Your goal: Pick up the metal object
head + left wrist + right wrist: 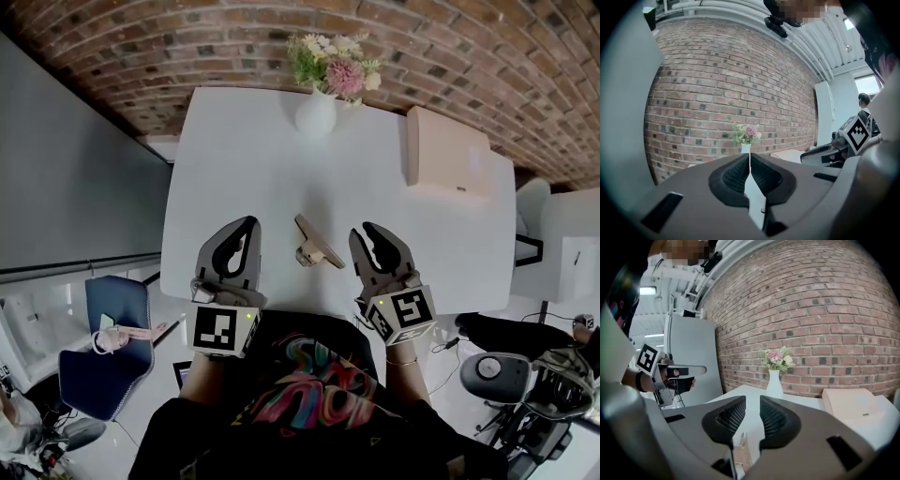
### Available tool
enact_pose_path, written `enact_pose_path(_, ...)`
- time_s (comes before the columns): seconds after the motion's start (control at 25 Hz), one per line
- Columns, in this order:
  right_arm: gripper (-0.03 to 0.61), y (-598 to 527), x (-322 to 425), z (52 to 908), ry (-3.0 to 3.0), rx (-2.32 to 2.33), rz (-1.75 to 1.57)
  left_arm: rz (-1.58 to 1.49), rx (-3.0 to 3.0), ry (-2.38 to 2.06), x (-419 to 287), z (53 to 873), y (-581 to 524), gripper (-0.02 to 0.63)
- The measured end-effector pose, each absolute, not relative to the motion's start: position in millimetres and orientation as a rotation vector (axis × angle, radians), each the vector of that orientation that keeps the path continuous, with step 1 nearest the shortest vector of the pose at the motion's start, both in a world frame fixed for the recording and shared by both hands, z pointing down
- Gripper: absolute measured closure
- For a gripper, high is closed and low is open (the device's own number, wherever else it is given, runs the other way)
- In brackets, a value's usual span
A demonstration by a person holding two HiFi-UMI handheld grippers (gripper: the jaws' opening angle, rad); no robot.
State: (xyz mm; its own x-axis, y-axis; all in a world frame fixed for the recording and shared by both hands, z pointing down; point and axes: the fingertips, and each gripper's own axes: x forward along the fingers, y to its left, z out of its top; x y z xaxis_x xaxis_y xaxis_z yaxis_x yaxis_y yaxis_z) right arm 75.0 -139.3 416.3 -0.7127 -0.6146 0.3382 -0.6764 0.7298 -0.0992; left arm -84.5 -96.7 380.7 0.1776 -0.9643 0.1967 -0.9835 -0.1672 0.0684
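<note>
A brass-coloured metal object lies on the white table, near its front edge, between my two grippers. My left gripper hovers just left of it with its jaws shut and nothing in them; its pads meet along a thin line. My right gripper hovers just right of the object and is open by a narrow gap, with nothing between its pads. In the right gripper view, the metal object shows low down, below and beyond the jaws, untouched.
A white vase of flowers stands at the table's far edge, and a flat beige box lies at the far right. A blue chair stands left of the table and a brick wall rises behind it.
</note>
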Motion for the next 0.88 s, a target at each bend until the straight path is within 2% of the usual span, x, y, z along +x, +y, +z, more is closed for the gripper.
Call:
enact_pose_path(0.16,0.408,-134.1,72.8,423.0,-2.648,0.968,0.36,0.162,2.267,-1.899,-85.7,382.4,-93.3,0.584)
enact_pose_path(0.48,0.377,-123.9,63.5,433.7,-2.65,0.875,0.388,0.169,2.258,-1.898,-85.6,386.7,-87.0,0.584)
enact_pose_path(0.88,0.374,-108.3,43.1,470.4,-2.599,0.708,0.396,0.154,2.208,-1.91,-84.2,397.5,-77.9,0.584)
